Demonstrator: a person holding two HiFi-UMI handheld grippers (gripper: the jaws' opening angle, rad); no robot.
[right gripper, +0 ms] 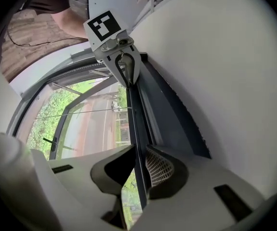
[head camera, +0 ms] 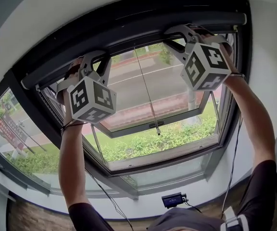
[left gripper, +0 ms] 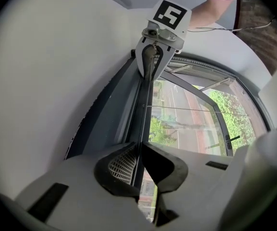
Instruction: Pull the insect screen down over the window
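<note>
Screen bar point(head camera: 143, 42) fully up, left gripper point(left gripper: 139, 150) and right gripper point(right gripper: 137, 153) both clamped on it. Grasp looks done; next needs an even downward pull.

White walls point(head camera: 56, 13) surround a dark-framed window point(head camera: 179, 161) overlooking daylit greenery point(head camera: 148, 143) and road point(head camera: 129, 86).

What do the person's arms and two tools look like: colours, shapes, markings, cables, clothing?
The left tool and right tool are pale grey with black pads, one mesh-textured, and each carries a white cube of black square markers. Thin black cables trail beside the bare arms, which have dark short sleeves.
</note>
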